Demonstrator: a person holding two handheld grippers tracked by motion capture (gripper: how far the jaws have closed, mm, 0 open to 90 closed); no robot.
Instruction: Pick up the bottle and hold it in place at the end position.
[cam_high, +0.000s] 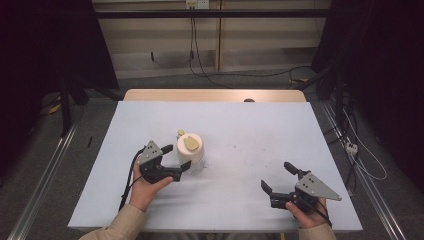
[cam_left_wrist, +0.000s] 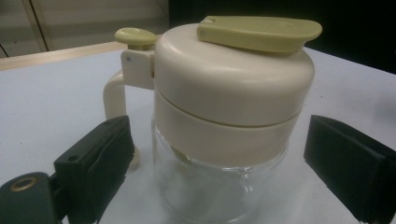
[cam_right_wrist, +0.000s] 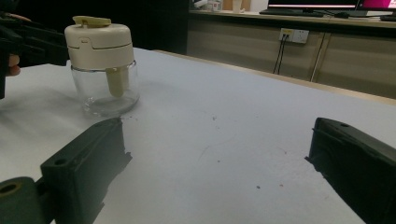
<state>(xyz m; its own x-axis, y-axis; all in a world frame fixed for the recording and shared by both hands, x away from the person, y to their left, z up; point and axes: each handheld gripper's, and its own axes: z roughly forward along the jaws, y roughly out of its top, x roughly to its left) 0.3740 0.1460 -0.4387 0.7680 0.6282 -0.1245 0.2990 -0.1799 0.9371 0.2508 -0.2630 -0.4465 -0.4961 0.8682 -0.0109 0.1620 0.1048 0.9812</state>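
Covering the worktop, a pale sheet (cam_high: 250, 130) carries an upright glass jar (cam_high: 190, 152) left of centre, toward the near edge. The jar is flanked by the spread left gripper (cam_high: 176, 161) — nearer by far — without contact; the right gripper (cam_high: 279, 177) is held spread, well apart.

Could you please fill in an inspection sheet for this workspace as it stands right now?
Surface: pale blue table, with a few small dark specks right of centre.
Job's things: clear glass jar with cream lid and olive flap, upright, left of centre.
Clutter: nothing seen.
Grippers: left gripper open, its jaws either side of the jar without touching; right gripper open, empty, near the front right.
Cables: a black cable trails from the left gripper; wall cables hang from a socket and run across the floor.
Surroundings: beige wall panels, dark curtains at both sides, floor rails.
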